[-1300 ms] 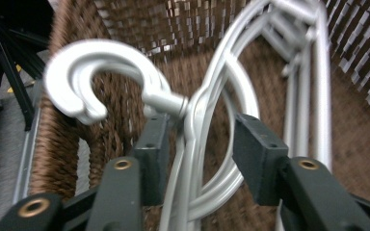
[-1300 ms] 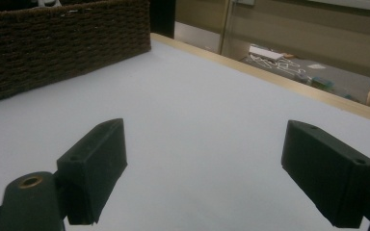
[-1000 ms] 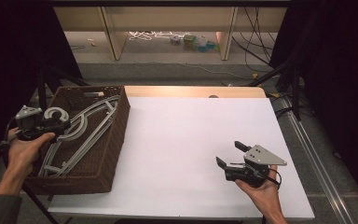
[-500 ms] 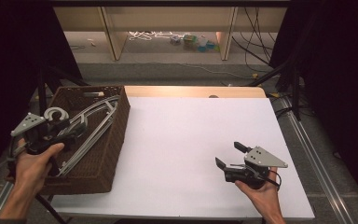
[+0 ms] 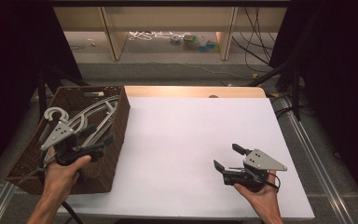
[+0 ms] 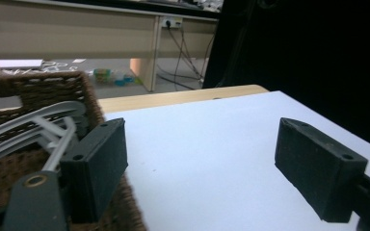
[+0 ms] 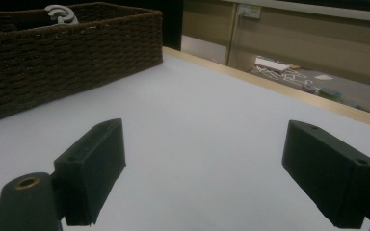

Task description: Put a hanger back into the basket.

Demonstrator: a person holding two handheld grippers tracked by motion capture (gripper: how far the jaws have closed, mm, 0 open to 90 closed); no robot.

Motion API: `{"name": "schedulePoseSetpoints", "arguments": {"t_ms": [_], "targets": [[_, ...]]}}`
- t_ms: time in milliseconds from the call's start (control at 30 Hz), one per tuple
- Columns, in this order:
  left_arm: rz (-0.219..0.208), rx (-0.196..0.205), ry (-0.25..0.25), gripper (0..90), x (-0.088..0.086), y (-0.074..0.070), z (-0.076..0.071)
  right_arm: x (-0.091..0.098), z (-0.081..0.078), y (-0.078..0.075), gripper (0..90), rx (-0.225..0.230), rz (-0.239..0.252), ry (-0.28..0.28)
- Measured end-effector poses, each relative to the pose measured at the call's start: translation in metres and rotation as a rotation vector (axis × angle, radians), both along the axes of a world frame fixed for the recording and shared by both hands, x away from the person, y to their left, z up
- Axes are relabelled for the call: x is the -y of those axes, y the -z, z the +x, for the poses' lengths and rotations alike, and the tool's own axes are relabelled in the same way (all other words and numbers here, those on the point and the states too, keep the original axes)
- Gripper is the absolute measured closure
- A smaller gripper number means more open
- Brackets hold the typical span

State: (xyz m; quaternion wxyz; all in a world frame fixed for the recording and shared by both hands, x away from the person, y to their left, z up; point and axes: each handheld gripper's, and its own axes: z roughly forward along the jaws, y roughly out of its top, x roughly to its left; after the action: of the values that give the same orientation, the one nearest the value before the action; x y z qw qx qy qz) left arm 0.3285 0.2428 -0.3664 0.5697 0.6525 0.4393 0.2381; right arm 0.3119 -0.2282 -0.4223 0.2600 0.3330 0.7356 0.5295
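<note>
A white table [image 5: 191,140] is standing in a dark room. Grey hangers [image 5: 91,119] are lying in the basket [image 5: 114,154], running toward the far-right corner. The left gripper [image 5: 105,140] has just been opening, empty; the right gripper [image 5: 227,157] is gaping, empty.

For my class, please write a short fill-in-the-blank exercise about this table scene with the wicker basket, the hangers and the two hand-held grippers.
1. The grey hangers lie inside the brown wicker ____.
2. The basket stands at the table's ____ edge in the high view.
3. The jaws of the right gripper stand ____, with nothing between them.
4. The left gripper hovers over the basket, holding ____.

Missing words: basket; left; open; nothing
</note>
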Motion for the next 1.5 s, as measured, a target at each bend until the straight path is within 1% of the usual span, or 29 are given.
{"name": "schedulePoseSetpoints", "arguments": {"t_ms": [100,167,200,300,333,433,467,500,533,567,600,633,700,733,800,833,867,933,967,1000,1033,1100,1133,1167,1200,1333,1400,1467,1500], "targets": [[0.008,0.019,0.019,18.5,0.011,0.003,-0.002,0.001,0.000,0.000,16.1,-0.004,-0.005,0.000],[0.006,0.028,0.040,18.3,0.017,0.006,-0.004,0.001,0.000,0.001,16.1,0.014,-0.005,0.003],[0.010,0.033,0.047,18.4,0.021,0.008,-0.005,0.000,-0.001,0.001,16.1,0.003,0.001,0.003],[0.034,0.039,0.069,18.7,0.029,0.015,-0.007,0.000,-0.002,0.002,16.1,0.002,0.001,0.000],[0.030,0.040,0.074,18.8,0.031,0.017,-0.008,0.001,-0.002,0.002,16.1,-0.005,-0.002,-0.006],[0.020,0.048,0.092,18.9,0.038,0.024,-0.010,0.000,-0.003,0.003,16.0,-0.003,0.006,-0.007],[0.031,0.049,0.094,18.9,0.039,0.026,-0.011,-0.001,-0.003,0.004,16.0,0.006,0.014,-0.011],[0.043,0.057,0.101,18.9,0.041,0.027,-0.012,0.000,-0.004,0.003,16.0,-0.007,0.005,-0.014],[0.048,0.060,0.110,19.0,0.043,0.029,-0.013,0.000,-0.005,0.003,16.0,-0.008,-0.003,-0.011],[0.047,0.059,0.115,19.0,0.044,0.031,-0.014,-0.001,-0.006,0.003,16.1,0.000,0.001,-0.015],[0.054,0.067,0.110,18.9,0.045,0.033,-0.015,-0.002,-0.006,0.003,16.1,-0.003,0.003,-0.023],[0.063,0.076,0.103,18.9,0.046,0.036,-0.017,-0.002,-0.007,0.003,16.0,0.001,-0.001,-0.012],[0.063,0.072,0.103,18.7,0.048,0.041,-0.020,-0.002,-0.007,0.004,16.0,0.020,0.002,-0.013],[0.054,0.067,0.111,18.6,0.049,0.046,-0.022,-0.002,-0.010,0.004,16.0,0.003,0.008,-0.015],[0.030,0.045,0.137,18.5,0.051,0.053,-0.024,-0.002,-0.013,0.004,16.0,-0.009,0.014,-0.017],[0.026,0.039,0.140,18.2,0.053,0.059,-0.024,-0.001,-0.013,0.005,16.0,0.013,0.012,-0.020],[0.037,0.037,0.140,17.7,0.055,0.064,-0.025,-0.002,-0.014,0.006,16.0,0.013,0.016,-0.020],[0.090,0.029,0.160,17.1,0.059,0.071,-0.028,-0.003,-0.017,0.007,16.0,-0.019,0.029,-0.025],[0.110,0.027,0.163,17.2,0.060,0.073,-0.030,-0.002,-0.018,0.008,16.1,-0.016,0.033,-0.022],[0.117,0.021,0.161,17.2,0.060,0.074,-0.032,-0.001,-0.019,0.008,16.0,-0.017,0.029,-0.028],[0.105,0.022,0.165,17.0,0.060,0.075,-0.033,-0.001,-0.022,0.008,16.0,-0.032,0.039,-0.025],[0.095,0.039,0.157,16.7,0.059,0.073,-0.034,0.001,-0.025,0.009,16.0,-0.034,0.037,-0.024],[0.089,0.047,0.152,16.7,0.058,0.072,-0.035,0.000,-0.026,0.010,16.0,-0.025,0.058,-0.026],[0.088,0.046,0.146,16.7,0.057,0.072,-0.035,0.002,-0.027,0.010,16.0,-0.013,0.048,-0.024],[0.079,0.042,0.145,16.6,0.056,0.072,-0.036,0.003,-0.028,0.010,16.0,-0.013,0.041,-0.014],[0.076,0.034,0.154,16.6,0.058,0.073,-0.035,0.003,-0.031,0.011,16.0,-0.007,0.064,-0.020],[0.067,0.041,0.161,16.6,0.058,0.073,-0.034,0.002,-0.031,0.011,16.0,-0.005,0.058,-0.008],[0.071,0.035,0.153,16.6,0.058,0.072,-0.035,0.002,-0.031,0.010,16.0,-0.014,0.044,-0.015],[0.070,0.036,0.152,16.6,0.057,0.072,-0.034,0.001,-0.030,0.011,16.0,0.001,0.060,-0.019]]}}
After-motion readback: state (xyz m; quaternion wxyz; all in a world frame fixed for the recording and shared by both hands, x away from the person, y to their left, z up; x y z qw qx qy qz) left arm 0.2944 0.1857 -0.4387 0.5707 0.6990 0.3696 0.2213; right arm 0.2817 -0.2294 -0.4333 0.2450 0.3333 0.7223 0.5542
